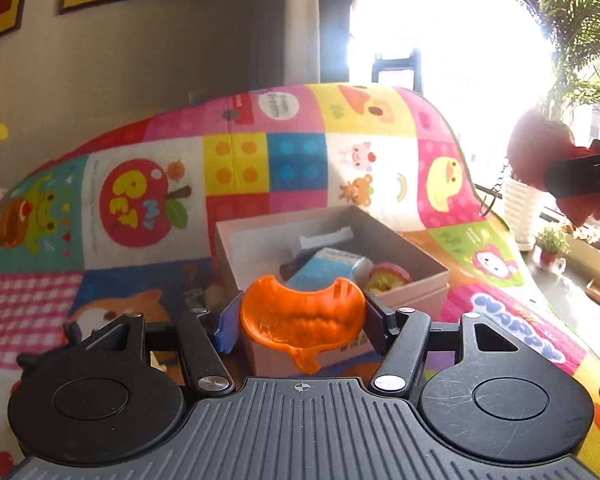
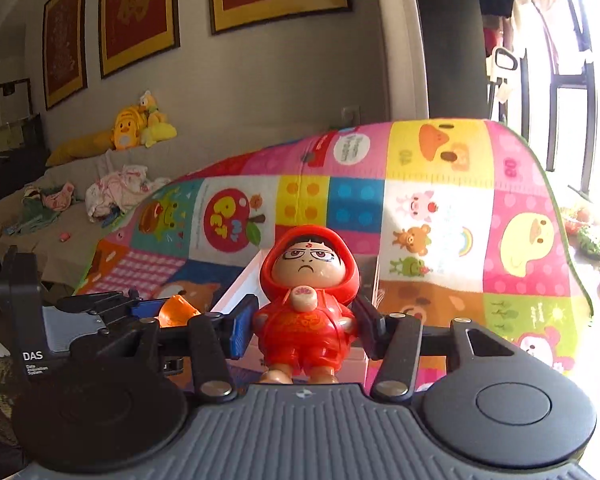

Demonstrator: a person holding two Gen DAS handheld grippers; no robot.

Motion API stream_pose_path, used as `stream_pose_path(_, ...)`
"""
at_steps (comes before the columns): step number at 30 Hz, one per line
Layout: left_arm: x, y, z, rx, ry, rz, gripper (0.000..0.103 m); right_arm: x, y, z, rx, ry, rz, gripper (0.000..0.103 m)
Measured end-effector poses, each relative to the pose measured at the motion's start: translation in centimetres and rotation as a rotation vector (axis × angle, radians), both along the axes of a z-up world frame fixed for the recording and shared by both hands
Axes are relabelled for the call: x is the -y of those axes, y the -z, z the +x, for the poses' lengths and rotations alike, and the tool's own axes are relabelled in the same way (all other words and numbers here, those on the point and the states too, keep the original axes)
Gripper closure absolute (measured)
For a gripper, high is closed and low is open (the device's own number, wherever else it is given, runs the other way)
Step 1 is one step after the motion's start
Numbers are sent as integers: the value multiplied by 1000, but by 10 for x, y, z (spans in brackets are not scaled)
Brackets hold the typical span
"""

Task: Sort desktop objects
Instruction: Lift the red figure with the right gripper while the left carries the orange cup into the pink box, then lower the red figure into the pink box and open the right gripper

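Your left gripper [image 1: 302,320] is about half open and clamped on the orange plastic scoop [image 1: 300,316], pads pressing its two sides; your right gripper [image 2: 304,326] is closed about as far on the waist of the red hooded figurine [image 2: 308,304]. Both toys hang in the air with the open pink box [image 1: 428,280] at twelve o'clock of the scoop, already holding a blue carton [image 1: 326,266] and an apple-like toy [image 1: 388,276]. The scoop's curved, slick wall could squirt out if you tilt. The top-heavy figurine may pivot in its narrow grip. Bringing both hands over the box together risks the grippers colliding.
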State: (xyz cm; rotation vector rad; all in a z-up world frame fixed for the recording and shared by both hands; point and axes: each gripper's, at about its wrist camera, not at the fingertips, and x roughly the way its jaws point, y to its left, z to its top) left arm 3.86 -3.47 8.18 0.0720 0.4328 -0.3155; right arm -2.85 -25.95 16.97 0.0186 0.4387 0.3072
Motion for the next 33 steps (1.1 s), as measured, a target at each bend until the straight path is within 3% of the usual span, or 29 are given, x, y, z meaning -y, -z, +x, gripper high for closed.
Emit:
stream_pose_path(5,15,-2,52,25,-10,3,35,-1,-5,7,12,5,-13,52)
stream_pose_path(10,-8,18,42,-28,-25,-62,6,-4,8,23,-37,21,-34,51)
stream_pose_path(15,-45,41,3,-76,-82,-113,4,-24,18,71,-129,-3,-30,51)
stream_pose_path(23,-86,60,-27,-105,-138,-156,3,-96,36,192,-261,-14,-56,51)
stream_pose_path(25,-92,64,-29,-105,-154,-152,2,-113,44,220,-282,4,-76,44)
stream_pose_path(28,-101,69,-31,-119,-179,-194,2,-132,49,233,-286,9,-113,43)
stream_pose_path(31,-107,69,-30,-115,-191,-233,1,-157,48,221,-258,-66,-165,43)
stream_pose_path(33,-107,70,-29,-120,-192,-239,1,-182,51,213,-267,-143,-219,52)
